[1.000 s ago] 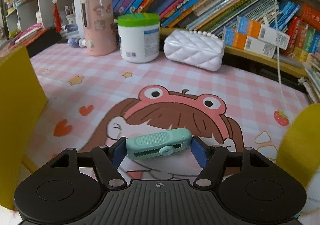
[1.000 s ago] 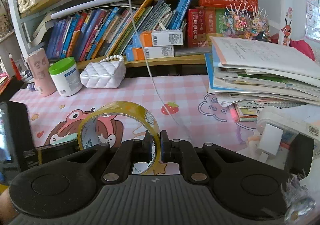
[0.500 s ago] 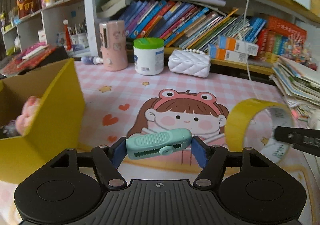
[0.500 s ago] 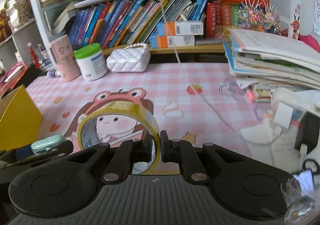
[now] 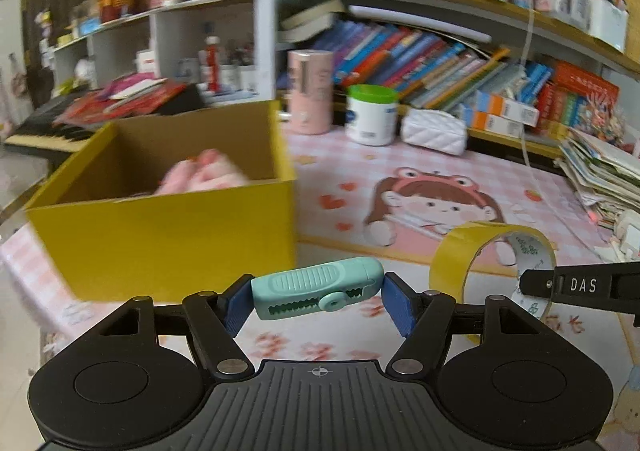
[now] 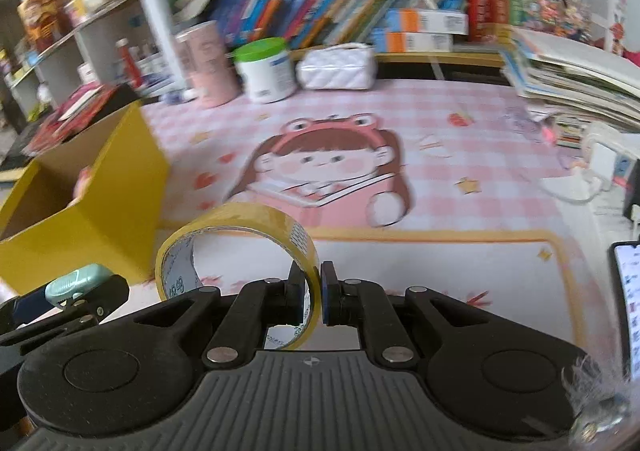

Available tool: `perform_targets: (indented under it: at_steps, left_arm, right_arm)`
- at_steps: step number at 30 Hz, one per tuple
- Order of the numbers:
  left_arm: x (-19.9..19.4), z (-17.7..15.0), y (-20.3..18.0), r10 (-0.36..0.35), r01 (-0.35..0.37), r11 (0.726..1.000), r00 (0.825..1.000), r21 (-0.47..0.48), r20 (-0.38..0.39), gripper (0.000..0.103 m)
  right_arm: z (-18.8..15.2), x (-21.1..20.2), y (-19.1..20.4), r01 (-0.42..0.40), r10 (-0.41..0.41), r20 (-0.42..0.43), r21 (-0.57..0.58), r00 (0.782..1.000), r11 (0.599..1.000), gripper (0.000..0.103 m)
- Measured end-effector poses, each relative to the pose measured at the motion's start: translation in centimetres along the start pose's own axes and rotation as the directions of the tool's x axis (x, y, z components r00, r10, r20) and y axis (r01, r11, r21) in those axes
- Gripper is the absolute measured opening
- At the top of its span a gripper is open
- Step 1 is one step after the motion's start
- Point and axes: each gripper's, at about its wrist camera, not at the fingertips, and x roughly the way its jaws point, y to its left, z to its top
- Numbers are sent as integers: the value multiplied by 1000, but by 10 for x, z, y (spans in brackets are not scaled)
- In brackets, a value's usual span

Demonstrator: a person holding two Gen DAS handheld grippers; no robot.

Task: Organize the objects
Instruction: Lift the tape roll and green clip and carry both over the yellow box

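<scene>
My left gripper [image 5: 316, 297] is shut on a mint-green plastic clip-like tool [image 5: 318, 288], held crosswise between its blue pads. It hangs above the desk mat just in front of an open yellow cardboard box [image 5: 168, 235] that has a pink soft item [image 5: 202, 173] inside. My right gripper [image 6: 314, 293] is shut on the wall of a yellow tape roll [image 6: 240, 247], which stands upright. In the left wrist view the tape roll [image 5: 492, 251] and the right gripper's finger [image 5: 580, 285] show at the right. The right wrist view has the box [image 6: 92, 199] at the left and the green tool [image 6: 76, 283] low left.
A pink checked mat with a cartoon girl [image 6: 332, 163] covers the desk. At the back stand a pink cup [image 5: 310, 91], a white tub with a green lid [image 5: 372, 115] and a white quilted bag [image 5: 434, 131] before a bookshelf. Stacked papers [image 6: 572, 83] and a phone [image 6: 628, 299] lie right.
Both grippers have pulled back from the shelf and swung left with their loads; the yellow box has come from the left edge into full view, close in front of the left gripper.
</scene>
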Motion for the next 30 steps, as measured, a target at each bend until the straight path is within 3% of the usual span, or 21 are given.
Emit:
perform_targets:
  at_steps: [13, 30]
  left_arm:
    - [-55, -29, 94, 100, -101, 992, 995, -82, -8, 68]
    - [-96, -44, 159, 126, -121, 988, 991, -94, 47, 68]
  right_arm:
    - [-50, -28, 103, -108, 102, -61, -95, 993, 990, 8]
    - [-82, -51, 167, -142, 137, -49, -101, 989, 985, 8]
